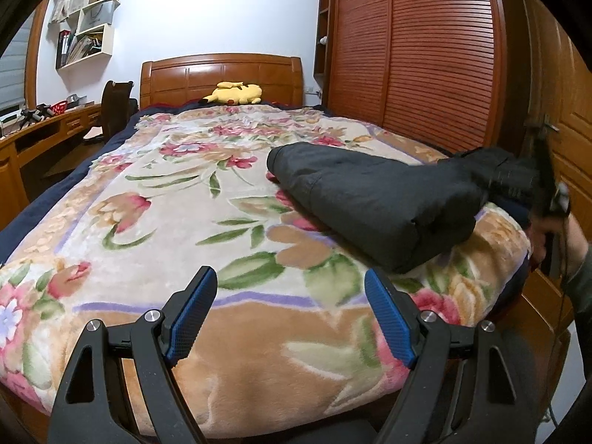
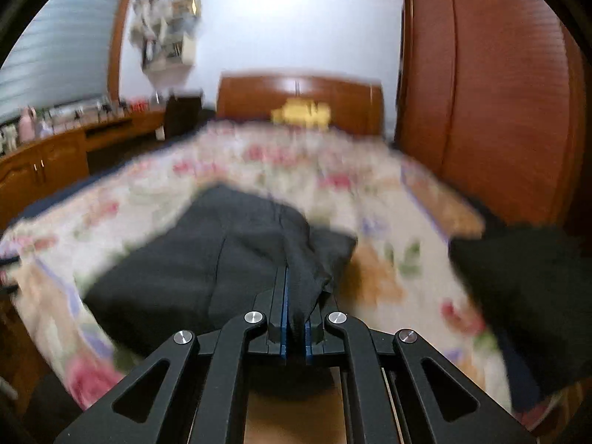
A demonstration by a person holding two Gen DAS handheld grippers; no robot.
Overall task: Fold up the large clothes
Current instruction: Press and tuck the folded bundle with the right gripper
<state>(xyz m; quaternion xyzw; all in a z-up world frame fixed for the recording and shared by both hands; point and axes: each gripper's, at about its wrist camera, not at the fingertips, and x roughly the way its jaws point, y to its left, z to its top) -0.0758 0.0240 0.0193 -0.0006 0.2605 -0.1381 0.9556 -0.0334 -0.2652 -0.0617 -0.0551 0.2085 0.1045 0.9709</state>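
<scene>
A dark grey garment [image 1: 370, 199] lies folded in a thick bundle on the right side of the floral blanket [image 1: 185, 199]. My left gripper [image 1: 290, 310] is open and empty above the foot of the bed, left of and nearer than the garment. My right gripper [image 2: 295, 314] is shut on a bunched edge of the dark garment [image 2: 207, 255], which stretches away from its fingers over the blanket [image 2: 377, 199]. In the left wrist view the right gripper [image 1: 544, 185] shows blurred at the garment's right end. The right wrist view is motion-blurred.
A yellow plush toy [image 1: 235, 93] lies by the wooden headboard [image 1: 222, 77]. A slatted wooden wardrobe [image 1: 410, 51] runs along the bed's right side. A wooden desk [image 1: 44, 129] and a dark chair [image 1: 114, 107] stand on the left. Another dark cloth [image 2: 525, 296] lies at the right.
</scene>
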